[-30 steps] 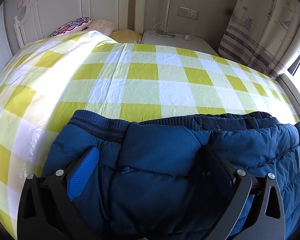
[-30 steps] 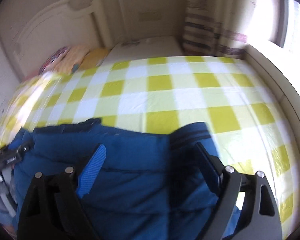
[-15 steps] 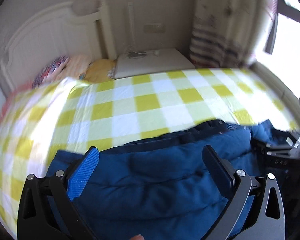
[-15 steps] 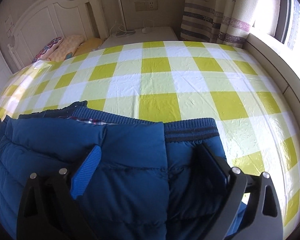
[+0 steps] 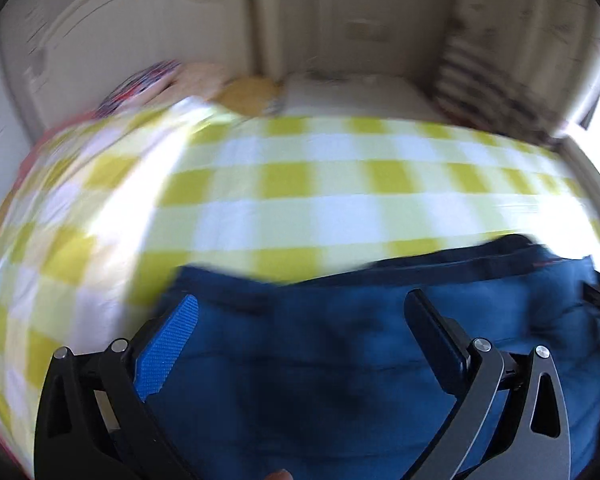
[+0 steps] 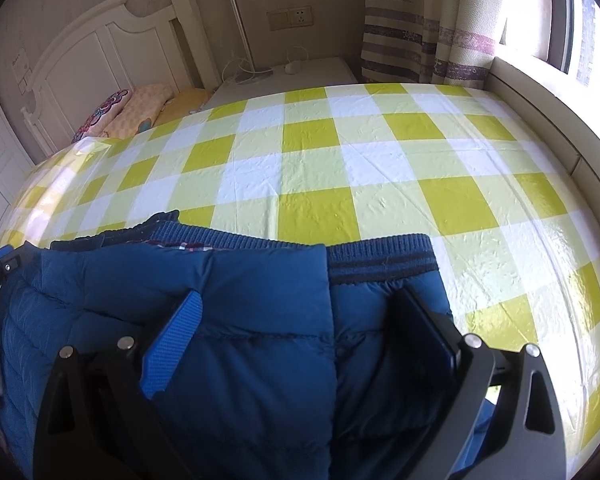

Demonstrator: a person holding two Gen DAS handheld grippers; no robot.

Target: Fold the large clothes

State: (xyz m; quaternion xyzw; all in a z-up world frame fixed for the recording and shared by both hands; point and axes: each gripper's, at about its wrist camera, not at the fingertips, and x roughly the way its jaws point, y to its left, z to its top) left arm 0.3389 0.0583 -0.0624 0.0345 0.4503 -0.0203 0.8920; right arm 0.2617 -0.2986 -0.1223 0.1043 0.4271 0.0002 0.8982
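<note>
Blue puffer jacket (image 6: 236, 320) flat on bed

Lower frame: quilted puffer jacket (image 6: 260, 340) deep blue, ribbed hem navy with darker stripes, plaid lining peeking red/white. Checked bed sheet (image 6: 340, 168) yellow-green and white squares. Upper right: cream curtain (image 6: 420, 28) with grey-purple bands. Upper left: white wooden headboard (image 6: 100, 48).

home bedrm | bed (image 6: 380, 168) w/ headboard (image 6: 112, 52), pillows (image 6: 140, 110), curtain (image 6: 416, 32)
</note>
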